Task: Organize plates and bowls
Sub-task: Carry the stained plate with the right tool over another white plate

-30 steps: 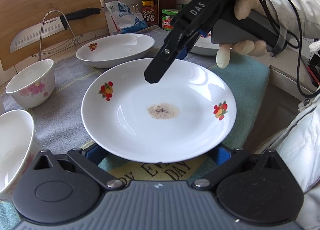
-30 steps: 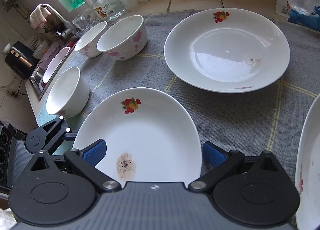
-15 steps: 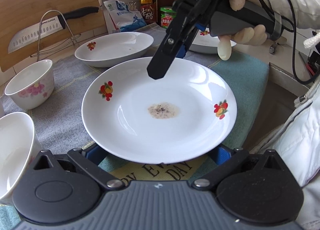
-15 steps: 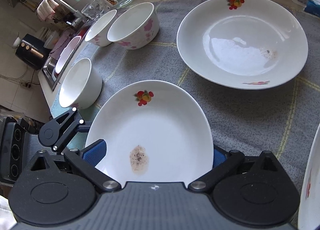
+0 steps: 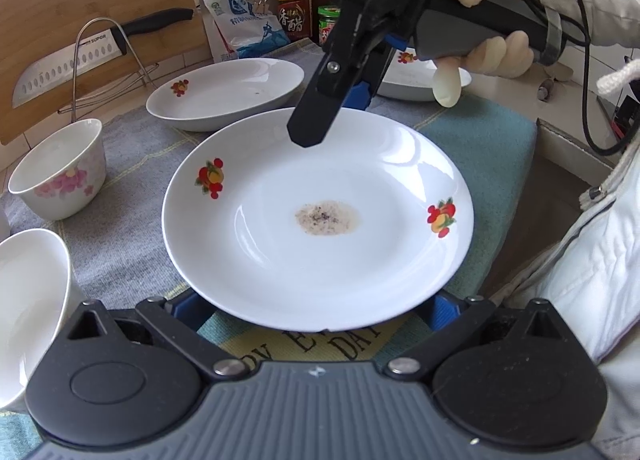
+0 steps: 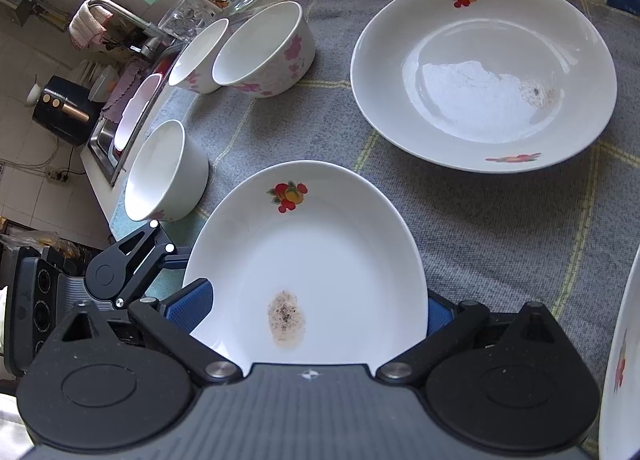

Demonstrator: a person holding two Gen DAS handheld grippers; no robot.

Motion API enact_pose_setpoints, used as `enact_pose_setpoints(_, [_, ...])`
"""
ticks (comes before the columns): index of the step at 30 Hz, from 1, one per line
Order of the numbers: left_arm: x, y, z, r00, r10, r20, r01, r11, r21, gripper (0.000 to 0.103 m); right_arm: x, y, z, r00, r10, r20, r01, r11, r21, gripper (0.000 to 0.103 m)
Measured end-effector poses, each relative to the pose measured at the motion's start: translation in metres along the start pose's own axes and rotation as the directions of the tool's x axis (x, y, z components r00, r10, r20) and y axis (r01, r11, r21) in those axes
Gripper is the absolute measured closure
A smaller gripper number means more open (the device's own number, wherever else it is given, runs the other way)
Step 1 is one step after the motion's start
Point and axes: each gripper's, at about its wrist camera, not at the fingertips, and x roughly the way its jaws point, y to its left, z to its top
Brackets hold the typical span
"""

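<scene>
Glossy round plate [image 5: 320, 220] with brown stain rests on woven grey cloth [image 6: 480, 228].
Both grippers' jaws wide, straddling plate; right gripper [image 6: 316, 304] now lower over rim than before; left gripper [image 5: 316, 306] unchanged.

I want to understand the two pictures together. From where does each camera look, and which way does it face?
Left wrist: sits on the left tongs, faces the wall with the knife; shows the right tongs and gloved hand.
Right wrist: sits on the right tongs, faces the sink side and bowls; shows the left tongs.
Shared: the stained plate, seen from opposite sides.
</scene>
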Motion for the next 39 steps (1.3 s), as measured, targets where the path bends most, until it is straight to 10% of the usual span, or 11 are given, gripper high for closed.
enact_pose_setpoints(39, [0.061,-0.045,0.119,0.994,-0.112,0.016,0.109,0.986,0.123,0.002,-0.133,-0.087,-0.035,0.973,-0.094,0.212,0.080,0.994,0.076,0.000])
